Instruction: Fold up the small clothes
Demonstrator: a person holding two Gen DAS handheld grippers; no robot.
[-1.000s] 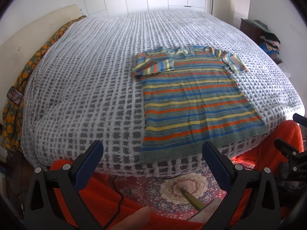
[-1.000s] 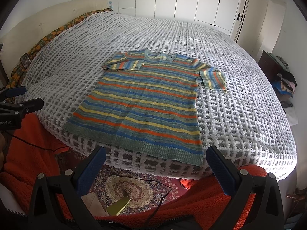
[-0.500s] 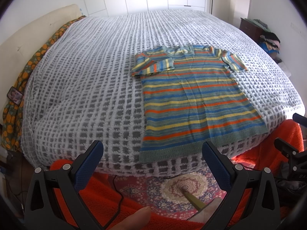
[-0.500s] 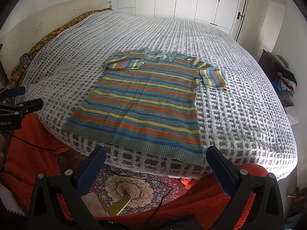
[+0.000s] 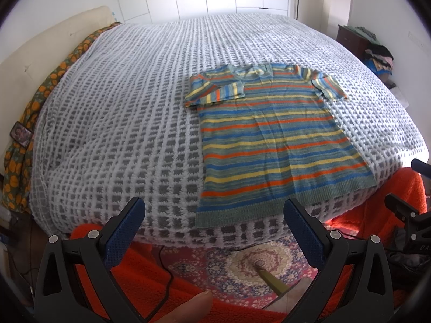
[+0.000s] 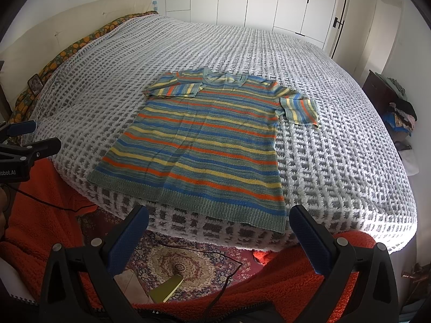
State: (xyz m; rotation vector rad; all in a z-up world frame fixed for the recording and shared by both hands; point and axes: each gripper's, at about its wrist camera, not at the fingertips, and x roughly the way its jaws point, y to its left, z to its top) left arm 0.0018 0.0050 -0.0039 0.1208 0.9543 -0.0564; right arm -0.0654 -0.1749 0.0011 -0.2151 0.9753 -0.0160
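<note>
Grippers come first, both held low at the foot of the bed. The left gripper has its blue-padded fingers spread wide with nothing between them, and the right gripper is the same, jaws far apart and holding nothing. Beneath them lies an orange fleece blanket and a patterned rug with a black cable trailing over it and a yellow-green object lying on it; what that object is I cannot tell.

Just beyond the fingertips the bed begins, covered by a white and grey waffle-knit bedspread. At its near edge lies the striped knit shirt, spread flat with its ribbed hem running along the edge of the mattress and its neckline pointing away toward the far wall. Bands of blue, orange, yellow and grey-green cross it. The sleeve on the left is folded inward across the chest; the sleeve on the right sticks out onto the bedspread.

Farther off, an orange-print cloth runs along the left side beside a cream headboard. A dark cabinet with piled clothes stands at the right, and white wardrobe doors line the back wall.
</note>
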